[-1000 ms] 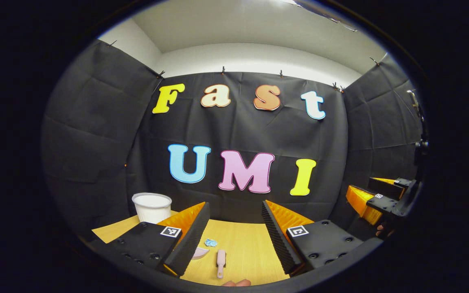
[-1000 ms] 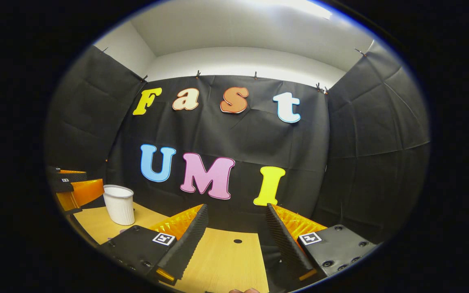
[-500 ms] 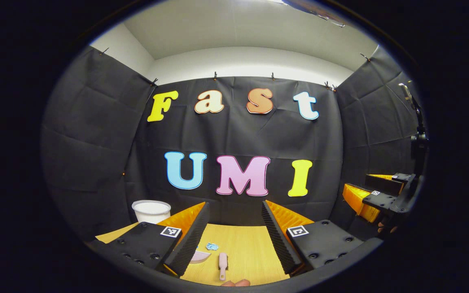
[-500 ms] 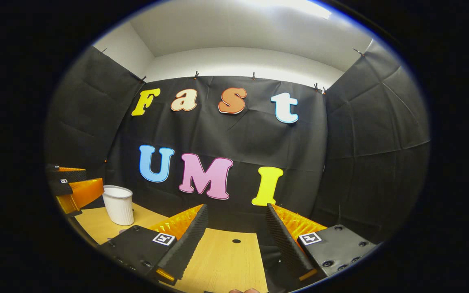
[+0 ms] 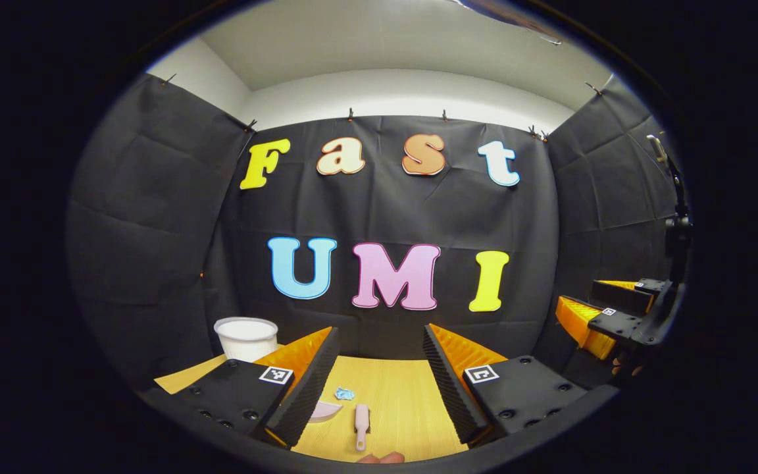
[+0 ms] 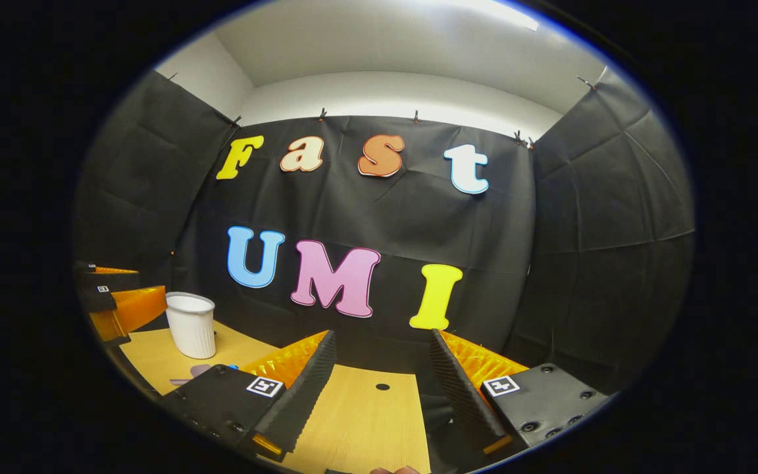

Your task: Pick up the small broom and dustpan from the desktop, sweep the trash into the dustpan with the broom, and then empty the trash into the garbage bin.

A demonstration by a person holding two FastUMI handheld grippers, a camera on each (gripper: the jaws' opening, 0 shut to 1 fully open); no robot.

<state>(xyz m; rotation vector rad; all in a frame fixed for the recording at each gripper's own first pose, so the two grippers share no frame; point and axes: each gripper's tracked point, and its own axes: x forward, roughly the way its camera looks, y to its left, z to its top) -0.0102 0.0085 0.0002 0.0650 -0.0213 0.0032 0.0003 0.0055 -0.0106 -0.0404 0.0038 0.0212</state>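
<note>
Now: left gripper [image 5: 379, 375] spread, empty | right gripper [image 6: 379, 378] spread, empty | broom [image 5: 360, 422], dustpan [image 5: 324, 411], blue trash [image 5: 344, 394] bottom centre on desk [image 5: 399, 401] | white bin [image 5: 246, 338] lower left

The dustpan [image 5: 324, 412] lies half behind the left gripper's near finger [image 5: 300, 388] — only a pale curved edge shows. Just beside it, the blue trash [image 5: 344, 394] is too small to make out.

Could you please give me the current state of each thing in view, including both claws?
Left claw: open, holding nothing, above the desktop.
Right claw: open, holding nothing.
Small broom: lying flat on the desktop, ungrasped.
Dustpan: on the desktop, partly hidden by a claw finger.
Blue trash: crumpled, unswept.
Garbage bin: upright, open-topped.
</note>
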